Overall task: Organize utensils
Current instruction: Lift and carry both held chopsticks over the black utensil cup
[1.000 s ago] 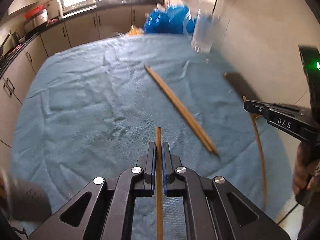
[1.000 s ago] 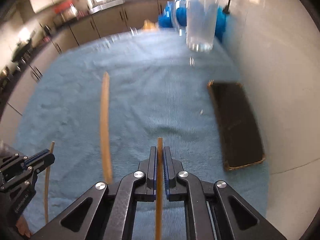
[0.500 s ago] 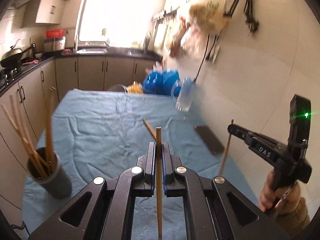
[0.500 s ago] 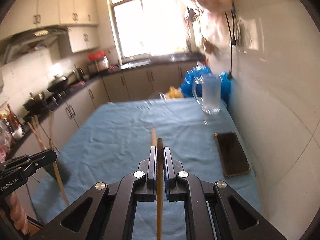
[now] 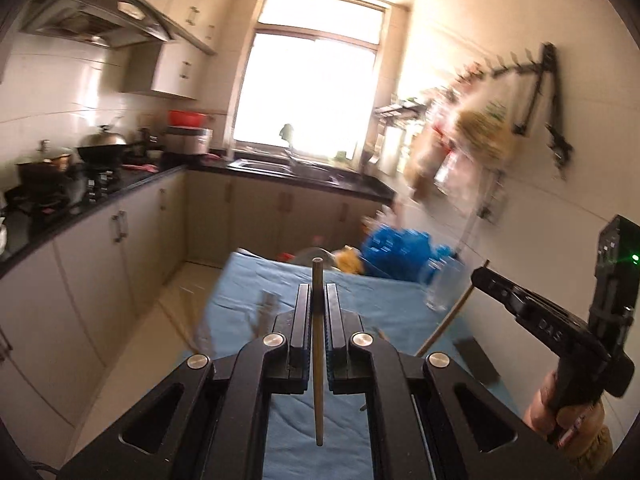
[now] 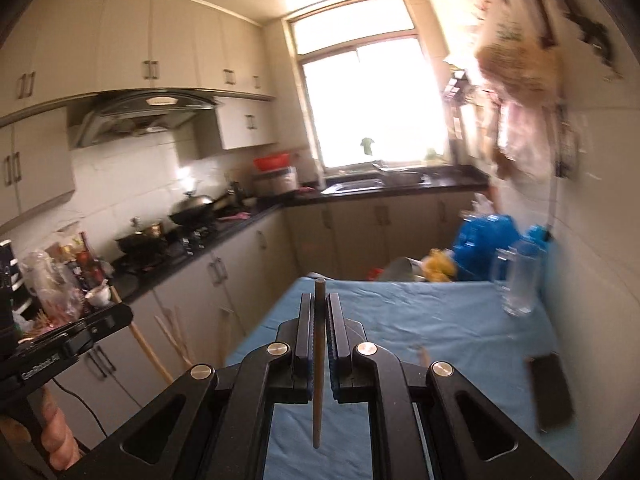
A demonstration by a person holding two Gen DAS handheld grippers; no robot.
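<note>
While raised above table [image 5: 248, 280], both jaws pinch chopsticks, aimed slightly downward.

I count two grippers — the left [image 5: 318, 304] and the right [image 6: 320, 312]. Two chopsticks are gripped, one [image 5: 319, 344] in the left and one [image 6: 319, 364] in the right. More chopsticks show blurred past the table's left edge; I cannot count them. On the table [image 6: 400, 320]: one glass mug [image 6: 520, 284], one phone [image 6: 552, 392], one blue bag [image 6: 488, 240] — nothing else sharp enough to number. On the stove I make out two pots: a wok [image 6: 192, 208] and a smaller pan [image 6: 140, 244]. One window [image 6: 372, 108], one range hood [image 6: 148, 116].
</note>
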